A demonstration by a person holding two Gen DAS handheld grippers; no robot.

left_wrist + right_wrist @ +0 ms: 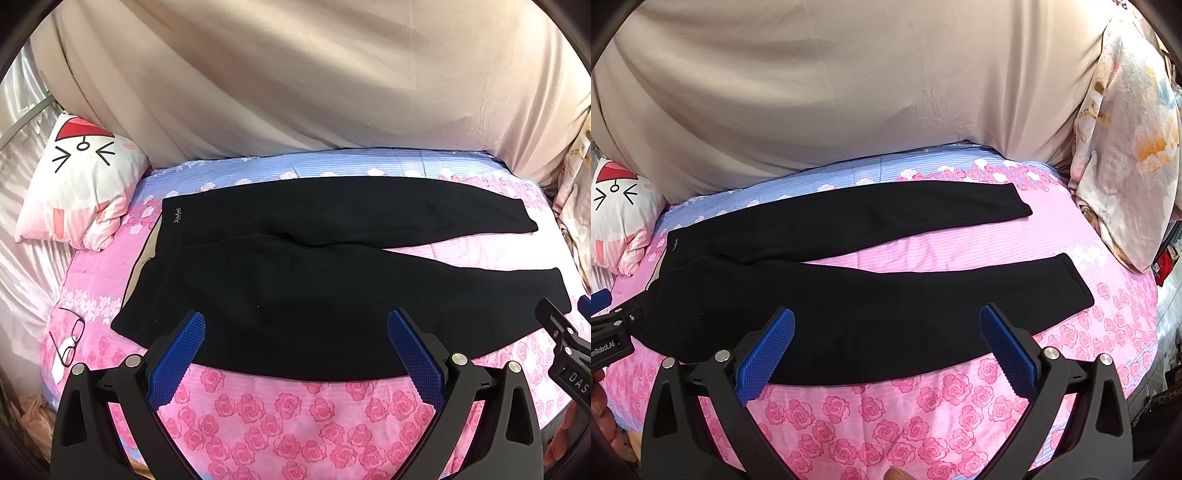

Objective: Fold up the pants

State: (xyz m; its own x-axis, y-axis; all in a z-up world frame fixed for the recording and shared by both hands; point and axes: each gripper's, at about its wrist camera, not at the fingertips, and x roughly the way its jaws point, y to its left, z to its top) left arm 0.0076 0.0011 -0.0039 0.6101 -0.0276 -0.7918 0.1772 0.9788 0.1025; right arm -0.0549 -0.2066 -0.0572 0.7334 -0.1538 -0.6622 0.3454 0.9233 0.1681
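pants [295,288] flat on bed [295,413], long axis left-right, waistband left, cuffs right | we hold left tongs [295,325] and right tongs [886,325] wide, empty, at near edge | left nearer waistband, right nearer cuffs

black pants [849,288] flat, R gripper [886,332] prob. open

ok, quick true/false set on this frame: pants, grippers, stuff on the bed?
1. The black pants lie spread flat, legs apart. True.
2. The left gripper is clamped on the pants. False: its jaws are open, holding nothing.
3. The right gripper is open. True.
4. The glasses sit on the pants. False: they lie on the pink bedsheet, beside the waist end.
5. A cat-face pillow lies near the waistband. True.
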